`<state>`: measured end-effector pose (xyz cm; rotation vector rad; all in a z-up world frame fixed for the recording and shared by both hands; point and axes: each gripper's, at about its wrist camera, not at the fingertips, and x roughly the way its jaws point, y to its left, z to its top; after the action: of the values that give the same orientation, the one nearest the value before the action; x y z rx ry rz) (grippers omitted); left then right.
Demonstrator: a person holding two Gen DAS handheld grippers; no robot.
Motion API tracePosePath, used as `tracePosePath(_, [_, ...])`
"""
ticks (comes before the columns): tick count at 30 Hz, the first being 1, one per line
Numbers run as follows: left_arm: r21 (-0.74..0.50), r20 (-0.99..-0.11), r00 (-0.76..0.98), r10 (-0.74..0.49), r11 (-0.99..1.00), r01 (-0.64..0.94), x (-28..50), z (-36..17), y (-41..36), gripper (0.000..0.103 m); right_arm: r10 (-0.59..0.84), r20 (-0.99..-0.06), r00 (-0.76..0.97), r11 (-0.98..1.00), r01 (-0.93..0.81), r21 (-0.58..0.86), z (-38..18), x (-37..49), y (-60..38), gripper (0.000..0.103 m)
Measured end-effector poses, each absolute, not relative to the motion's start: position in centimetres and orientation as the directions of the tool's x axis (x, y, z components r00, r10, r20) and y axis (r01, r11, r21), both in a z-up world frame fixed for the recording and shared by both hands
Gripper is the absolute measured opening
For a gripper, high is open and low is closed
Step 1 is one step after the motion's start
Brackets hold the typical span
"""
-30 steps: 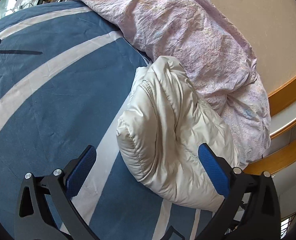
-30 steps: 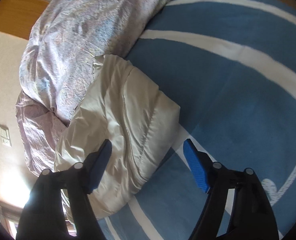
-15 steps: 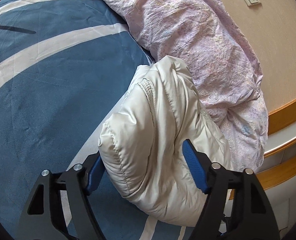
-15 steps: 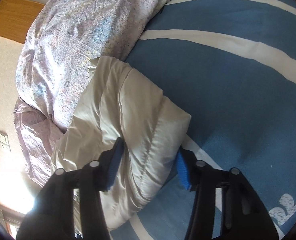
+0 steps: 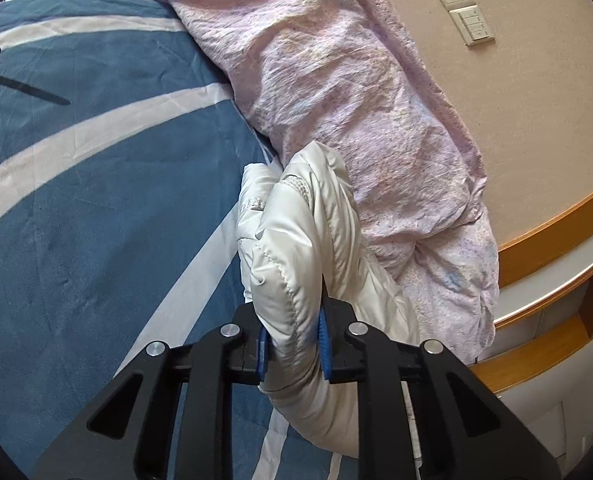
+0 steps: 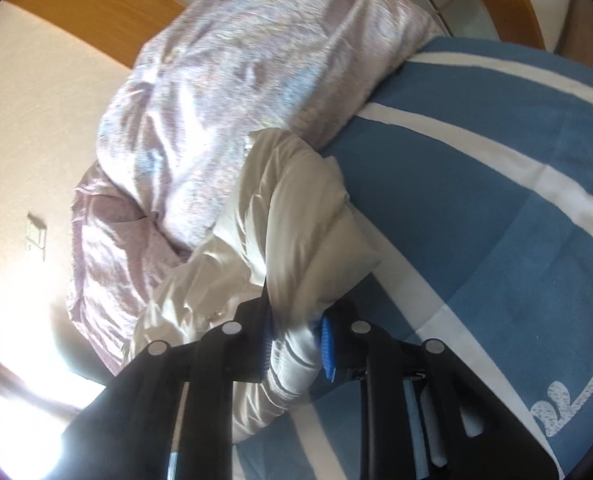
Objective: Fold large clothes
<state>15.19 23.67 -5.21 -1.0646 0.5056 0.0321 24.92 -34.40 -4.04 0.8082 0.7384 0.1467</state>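
A folded cream padded jacket (image 5: 300, 248) lies on the blue and white striped bed cover (image 5: 96, 200), against a heap of pink bedding. My left gripper (image 5: 292, 344) is shut on one end of the jacket, its blue pads squeezing the puffy fabric. In the right wrist view my right gripper (image 6: 296, 344) is shut on the other end of the jacket (image 6: 296, 216). The jacket is bunched and raised between the two grippers.
The crumpled pink duvet (image 5: 356, 92) lies along the wall side of the bed, also in the right wrist view (image 6: 224, 80). A wooden headboard ledge (image 5: 556, 248) and wall switches (image 5: 472, 24) are behind it. The bed cover (image 6: 496, 220) stretches away from the jacket.
Both grippers moved in onto the jacket and closed from wide open to shut on its two ends. The jacket is now pinched and bunched up.
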Motion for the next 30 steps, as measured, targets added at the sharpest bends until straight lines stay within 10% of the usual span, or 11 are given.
tracePosePath(20, [-0.834,-0.412,0.893,-0.179,0.469,-0.291,-0.6,-6.9,27.1,0.02,0.425,-0.643,0.638,0.853,-0.043,0.521,-5.6,10.9,-32.2,0.03])
tracePosePath(24, [-0.806,-0.445,0.883,-0.146,0.494,-0.325,-1.0,-8.0,26.8,0.037,0.24,-0.671,0.702,0.92,0.056,0.388,-4.8,9.4,-33.7,0.064])
tracePosePath(26, [-0.81,-0.44,0.888,-0.134,0.485,-0.329,-1.1,-8.2,27.0,0.063,0.069,-0.638,0.767,0.959,0.124,0.253,-3.0,9.0,-33.5,0.064])
tracePosePath(30, [-0.789,-0.432,0.897,-0.092,0.52,-0.327,-1.4,-7.8,26.7,0.072,0.042,-0.547,0.836,0.993,0.027,0.118,0.4,9.6,-29.3,0.064])
